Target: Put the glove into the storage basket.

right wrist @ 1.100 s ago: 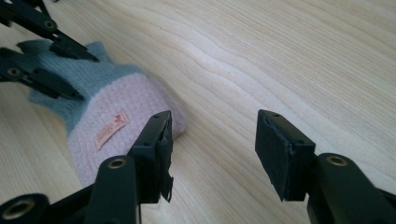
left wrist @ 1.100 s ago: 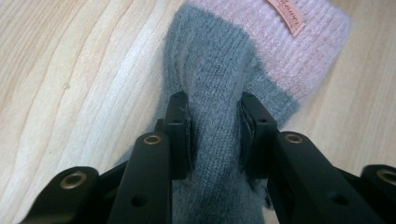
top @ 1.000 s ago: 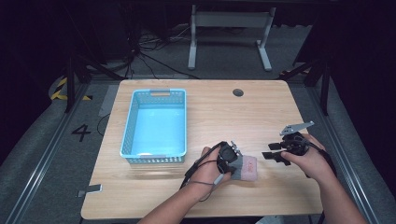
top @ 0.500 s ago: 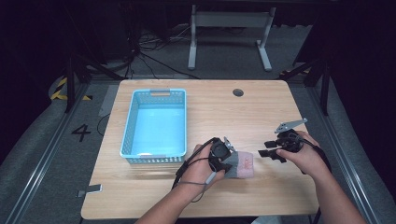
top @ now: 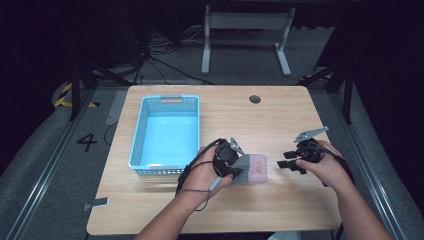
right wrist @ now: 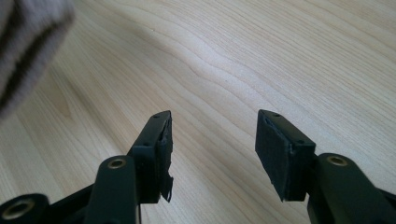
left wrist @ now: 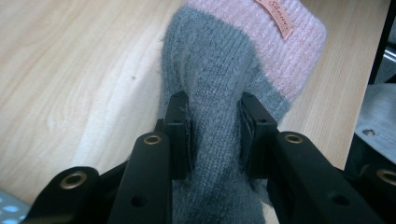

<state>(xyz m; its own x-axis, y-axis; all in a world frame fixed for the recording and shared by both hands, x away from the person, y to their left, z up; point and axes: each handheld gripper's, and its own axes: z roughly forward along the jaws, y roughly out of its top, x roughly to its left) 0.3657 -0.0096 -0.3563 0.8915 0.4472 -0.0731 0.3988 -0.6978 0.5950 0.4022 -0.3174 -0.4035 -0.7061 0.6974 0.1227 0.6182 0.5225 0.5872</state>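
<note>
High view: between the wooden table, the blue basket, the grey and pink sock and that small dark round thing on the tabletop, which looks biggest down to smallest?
1. Wooden table
2. Blue basket
3. Grey and pink sock, partly hidden by the left claw
4. Dark round thing

A light wooden table point(top: 280, 115) stands on grey floor point(top: 45, 150) marked "4", a metal frame point(top: 245, 35) behind in darkness.

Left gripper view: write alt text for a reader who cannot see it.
The left gripper is shut on the grey part of a knitted sock, its two black jaws pinching the fabric into a ridge. The sock has a pink cuff with a small label and lies on a light wooden table.
</note>
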